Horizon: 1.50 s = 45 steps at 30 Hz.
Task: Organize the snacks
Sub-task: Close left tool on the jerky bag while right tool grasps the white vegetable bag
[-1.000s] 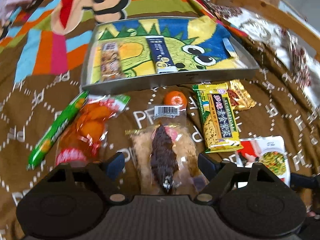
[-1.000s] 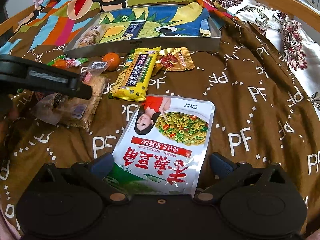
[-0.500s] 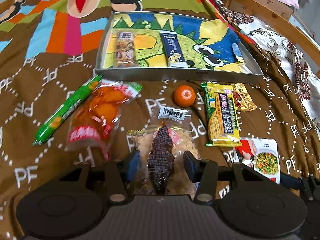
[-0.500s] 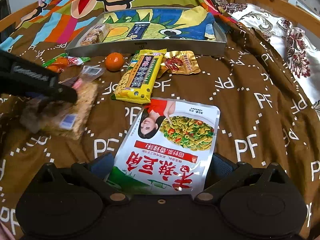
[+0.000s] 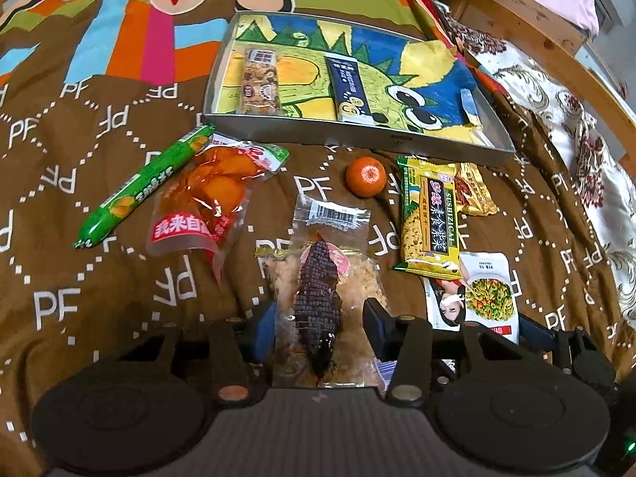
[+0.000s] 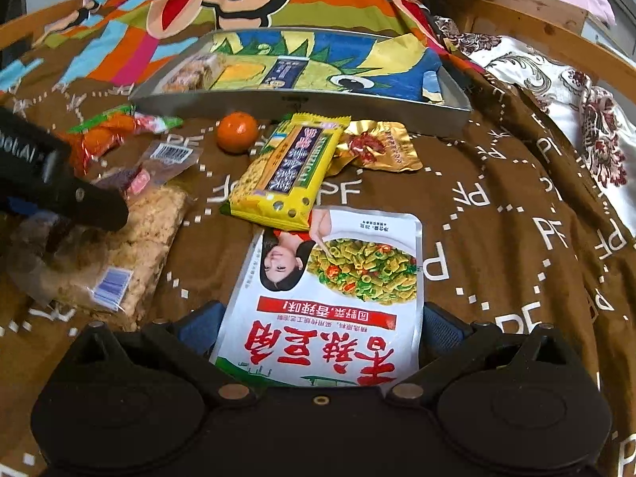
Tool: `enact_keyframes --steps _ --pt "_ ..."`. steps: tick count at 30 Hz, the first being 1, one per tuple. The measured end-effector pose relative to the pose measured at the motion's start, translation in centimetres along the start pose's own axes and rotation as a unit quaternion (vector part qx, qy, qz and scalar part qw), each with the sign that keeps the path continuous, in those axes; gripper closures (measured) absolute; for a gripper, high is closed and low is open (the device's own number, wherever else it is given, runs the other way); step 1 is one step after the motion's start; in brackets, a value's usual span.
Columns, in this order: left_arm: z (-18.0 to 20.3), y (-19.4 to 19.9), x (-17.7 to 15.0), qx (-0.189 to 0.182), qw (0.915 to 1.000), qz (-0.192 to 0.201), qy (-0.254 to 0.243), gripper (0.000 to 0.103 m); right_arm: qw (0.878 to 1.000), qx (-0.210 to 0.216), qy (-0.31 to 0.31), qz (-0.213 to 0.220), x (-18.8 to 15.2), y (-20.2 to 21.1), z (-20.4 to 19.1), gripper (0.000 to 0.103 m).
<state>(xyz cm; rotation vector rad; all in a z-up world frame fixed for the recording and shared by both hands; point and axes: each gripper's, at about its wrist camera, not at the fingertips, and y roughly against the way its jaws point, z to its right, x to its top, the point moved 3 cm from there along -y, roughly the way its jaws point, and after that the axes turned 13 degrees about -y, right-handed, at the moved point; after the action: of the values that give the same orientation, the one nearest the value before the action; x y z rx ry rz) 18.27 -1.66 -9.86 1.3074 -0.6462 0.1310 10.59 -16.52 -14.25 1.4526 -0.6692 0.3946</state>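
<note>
My left gripper (image 5: pixel 320 318) is shut on a clear packet of floss cake with a dark strip (image 5: pixel 318 298), both pads pressing its sides; in the right wrist view the same packet (image 6: pixel 131 246) lies under the left gripper's finger (image 6: pixel 79 198). My right gripper (image 6: pixel 320 326) stands open, one finger on either side of a white pouch with red lettering (image 6: pixel 338 294) that lies flat on the brown blanket. A metal tray (image 5: pixel 357 139) lined with a dinosaur cloth holds a nut bar (image 5: pixel 260 81) and a dark blue stick pack (image 5: pixel 349 89).
On the blanket before the tray lie a green sausage stick (image 5: pixel 139 187), an orange-filled packet (image 5: pixel 206 198), a mandarin (image 5: pixel 365 177), a yellow pack (image 5: pixel 431 222) and a gold packet (image 5: pixel 475 194). A wooden bed frame (image 5: pixel 556 43) runs along the right.
The left jaws closed from wide open onto the floss cake packet, and the left gripper shifted across the blanket. The right gripper slid a little further along the white pouch.
</note>
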Motion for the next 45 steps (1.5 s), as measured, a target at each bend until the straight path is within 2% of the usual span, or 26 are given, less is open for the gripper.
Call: enact_keyframes --steps 2,5,11,22,24,27,30,34,38,42,45 --pt "0.2 -0.4 0.1 0.004 0.9999 -0.006 -0.008 0.046 1.0 -0.003 0.006 0.004 -0.1 0.0 -0.2 0.001" --pt "0.3 -0.8 0.1 0.01 0.9997 -0.012 -0.019 0.046 1.0 0.009 0.006 -0.002 0.0 0.1 0.2 0.001" --pt "0.3 -0.3 0.0 0.012 0.9997 -0.007 -0.021 0.053 1.0 0.012 0.016 -0.001 -0.2 0.8 0.2 0.003" --pt "0.2 1.4 0.1 0.015 0.9995 0.016 -0.021 0.053 0.998 0.006 0.063 0.025 -0.6 1.9 -0.4 0.005" --pt "0.1 1.5 0.1 0.014 0.9994 0.024 -0.02 0.053 0.998 0.012 0.059 0.013 -0.6 1.4 -0.3 0.003" --pt "0.4 1.9 0.2 0.006 0.9989 0.039 -0.025 0.053 0.999 0.03 0.021 -0.007 -0.3 0.6 0.4 0.001" --pt "0.9 2.1 0.3 -0.009 0.9981 0.049 -0.038 0.053 0.999 0.028 0.018 -0.009 -0.3 0.4 0.3 0.001" --pt "1.8 1.4 0.1 -0.015 0.9974 0.041 -0.058 0.054 0.999 0.028 0.02 -0.009 -0.4 0.5 0.3 0.002" --pt "1.5 0.3 -0.1 -0.008 0.9985 0.018 -0.051 0.053 0.999 0.023 0.03 -0.005 -0.4 0.8 0.2 0.004" --pt "1.4 0.1 -0.2 -0.005 0.9987 0.018 -0.047 0.049 0.999 0.024 0.029 -0.009 -0.4 0.9 0.3 0.004" --pt "1.9 0.2 -0.1 0.014 0.9974 0.025 -0.067 0.043 0.999 0.024 0.028 -0.01 -0.4 0.8 0.2 0.003"
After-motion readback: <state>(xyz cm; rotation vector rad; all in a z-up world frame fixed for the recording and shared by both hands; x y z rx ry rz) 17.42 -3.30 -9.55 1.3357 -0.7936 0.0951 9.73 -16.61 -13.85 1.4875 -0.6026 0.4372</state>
